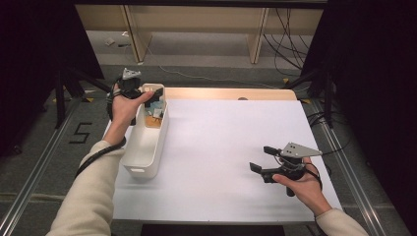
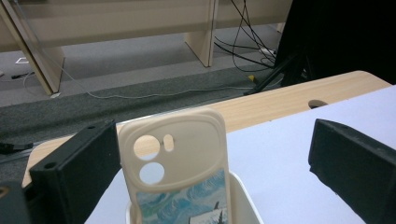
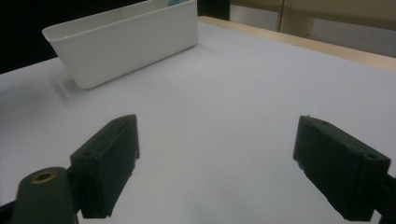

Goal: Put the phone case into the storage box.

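I'm holding the left gripper [image 1: 156, 96] over the far end of the white plastic bin [image 1: 140, 162], jaws apart around a cream rubbery phone case [image 2: 180, 163] with rounded camera cutouts and a wave print, standing upright in the bin; no pad is pressing on it. I'm resting the right gripper [image 1: 262, 158] near-right on the smooth white table [image 1: 221, 147], blocky matte jaws wide, nothing between.

Your cream phone case [image 2: 177, 163], wave-printed, stands upright in the white bin's [image 1: 142, 157] far end, seemingly leaning slightly.
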Demonstrator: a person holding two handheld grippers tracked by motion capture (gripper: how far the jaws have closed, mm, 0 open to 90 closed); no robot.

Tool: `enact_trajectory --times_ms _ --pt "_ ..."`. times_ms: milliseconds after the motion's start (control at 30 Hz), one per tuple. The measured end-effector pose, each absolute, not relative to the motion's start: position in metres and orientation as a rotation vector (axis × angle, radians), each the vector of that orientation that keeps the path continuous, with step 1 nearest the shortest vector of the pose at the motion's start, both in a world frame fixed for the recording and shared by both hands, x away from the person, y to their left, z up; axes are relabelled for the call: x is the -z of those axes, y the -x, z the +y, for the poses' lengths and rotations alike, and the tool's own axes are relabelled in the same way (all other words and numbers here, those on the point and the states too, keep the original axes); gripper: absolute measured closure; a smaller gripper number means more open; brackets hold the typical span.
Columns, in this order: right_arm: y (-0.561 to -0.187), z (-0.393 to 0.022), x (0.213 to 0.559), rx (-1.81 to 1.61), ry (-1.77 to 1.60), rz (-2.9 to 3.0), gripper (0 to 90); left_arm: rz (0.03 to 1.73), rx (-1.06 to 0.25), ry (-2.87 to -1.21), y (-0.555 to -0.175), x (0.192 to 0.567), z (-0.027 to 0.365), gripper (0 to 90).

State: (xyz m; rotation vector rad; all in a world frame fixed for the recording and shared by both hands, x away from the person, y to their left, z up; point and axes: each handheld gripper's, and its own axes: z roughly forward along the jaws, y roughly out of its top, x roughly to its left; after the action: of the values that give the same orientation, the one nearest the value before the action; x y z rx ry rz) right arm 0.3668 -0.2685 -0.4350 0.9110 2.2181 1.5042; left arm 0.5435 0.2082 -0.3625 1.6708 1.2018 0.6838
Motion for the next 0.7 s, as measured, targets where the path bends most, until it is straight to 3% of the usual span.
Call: enact_trajectory --times_ms 700 --pt "-0.367 -0.268 0.435 -1.505 -0.912 2.220 15.5 1.110 -0.672 -1.696 -0.498 0.360 0.209 1.3"
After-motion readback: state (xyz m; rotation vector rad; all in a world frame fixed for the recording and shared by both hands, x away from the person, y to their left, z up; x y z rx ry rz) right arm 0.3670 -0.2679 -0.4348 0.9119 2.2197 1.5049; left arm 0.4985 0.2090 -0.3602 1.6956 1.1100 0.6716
